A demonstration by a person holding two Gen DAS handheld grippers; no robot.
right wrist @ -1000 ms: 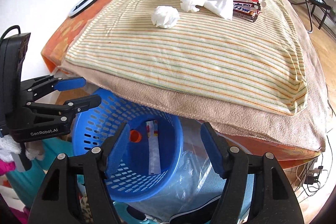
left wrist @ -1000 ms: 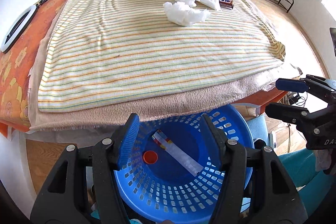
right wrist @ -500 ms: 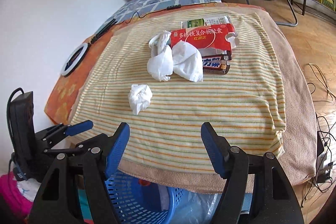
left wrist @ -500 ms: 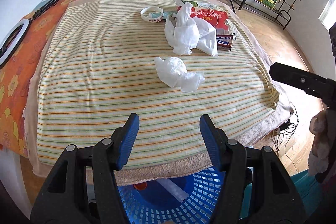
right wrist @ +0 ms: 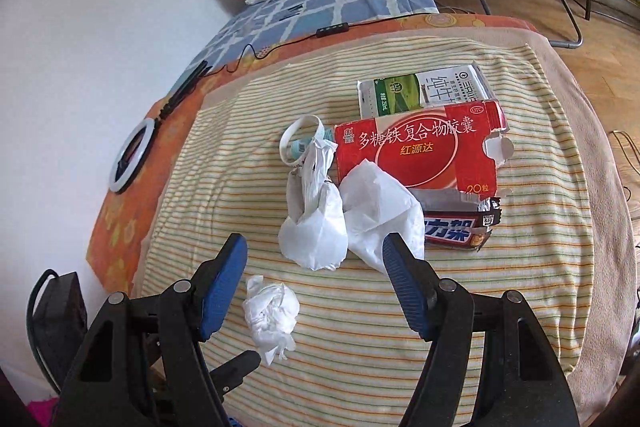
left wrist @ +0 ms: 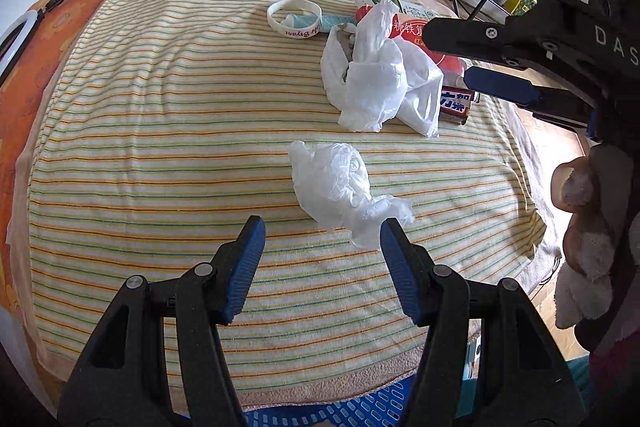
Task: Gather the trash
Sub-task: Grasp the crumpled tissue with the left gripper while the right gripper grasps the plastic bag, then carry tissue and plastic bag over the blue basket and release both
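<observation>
1. Left gripper (left wrist: 320,251): jaws wide open, holding nothing, right behind the crumpled tissue (left wrist: 344,183) on the striped blanket (left wrist: 160,147).
2. Right gripper (right wrist: 316,279): jaws also spread wide and empty, hovering near the white plastic bags (right wrist: 348,215), red box (right wrist: 420,151) and candy wrapper (right wrist: 456,227).
</observation>
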